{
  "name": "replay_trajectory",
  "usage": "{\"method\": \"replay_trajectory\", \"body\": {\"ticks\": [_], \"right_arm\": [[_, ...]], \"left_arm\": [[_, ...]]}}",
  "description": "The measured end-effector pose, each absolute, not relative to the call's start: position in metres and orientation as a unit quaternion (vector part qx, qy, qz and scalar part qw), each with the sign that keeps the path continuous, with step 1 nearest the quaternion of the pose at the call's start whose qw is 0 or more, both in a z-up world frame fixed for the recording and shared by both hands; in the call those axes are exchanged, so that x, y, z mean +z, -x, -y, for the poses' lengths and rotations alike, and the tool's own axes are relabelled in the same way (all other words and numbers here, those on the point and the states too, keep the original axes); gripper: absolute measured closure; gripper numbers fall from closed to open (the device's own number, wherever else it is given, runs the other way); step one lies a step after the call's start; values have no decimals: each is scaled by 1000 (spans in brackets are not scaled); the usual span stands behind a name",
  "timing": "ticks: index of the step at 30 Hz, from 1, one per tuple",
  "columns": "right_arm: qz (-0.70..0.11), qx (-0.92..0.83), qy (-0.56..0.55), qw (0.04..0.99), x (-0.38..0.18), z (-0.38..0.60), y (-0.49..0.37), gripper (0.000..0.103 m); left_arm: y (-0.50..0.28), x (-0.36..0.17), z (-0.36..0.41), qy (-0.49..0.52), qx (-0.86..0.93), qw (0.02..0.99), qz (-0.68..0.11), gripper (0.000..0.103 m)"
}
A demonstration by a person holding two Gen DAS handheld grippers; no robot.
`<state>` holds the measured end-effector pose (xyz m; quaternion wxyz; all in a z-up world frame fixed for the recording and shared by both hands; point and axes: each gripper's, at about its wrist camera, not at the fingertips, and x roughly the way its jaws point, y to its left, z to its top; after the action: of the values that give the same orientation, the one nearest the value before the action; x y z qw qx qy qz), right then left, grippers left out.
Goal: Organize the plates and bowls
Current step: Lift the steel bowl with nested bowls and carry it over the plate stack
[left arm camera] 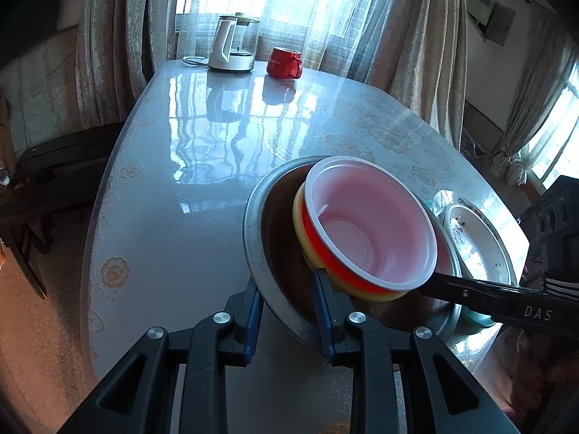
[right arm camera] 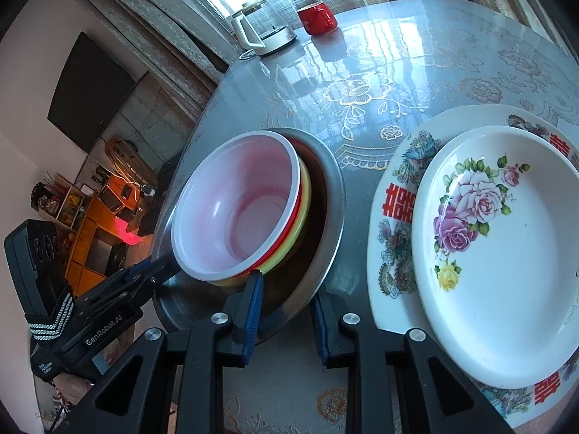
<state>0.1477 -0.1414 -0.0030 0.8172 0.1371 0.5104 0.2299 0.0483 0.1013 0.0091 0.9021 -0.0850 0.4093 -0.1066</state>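
Your right gripper (right arm camera: 286,296) straddles the near rim of the wide, shallow steel basin (right arm camera: 331,195) on the glossy grey floral-patterned table (right arm camera: 362,83); its blue-padded fingers (right arm camera: 253,298) sit one inside and one outside that rim. Inside the basin, a white-lined red plastic bowl (right arm camera: 239,206) is nested in a yellow bowl (right arm camera: 305,195), both tilted. Your left gripper (right arm camera: 159,271) reaches in from the left to the basin's rim. To the right, a white rose-painted plate (right arm camera: 495,249) rests on a larger plate with red characters (right arm camera: 394,202). A red mug (right arm camera: 318,18) and a white-handled glass kettle (right arm camera: 260,32) stand at the far edge.
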Motion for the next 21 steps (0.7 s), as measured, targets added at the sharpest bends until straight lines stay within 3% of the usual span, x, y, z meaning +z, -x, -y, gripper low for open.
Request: {"method": "replay_trajectory", "body": {"ticks": [21], "right_arm": [[-495, 228, -142, 826, -2, 147, -144, 81]], "left_arm": [[-37, 17, -88, 53, -74, 914, -395, 75]]}}
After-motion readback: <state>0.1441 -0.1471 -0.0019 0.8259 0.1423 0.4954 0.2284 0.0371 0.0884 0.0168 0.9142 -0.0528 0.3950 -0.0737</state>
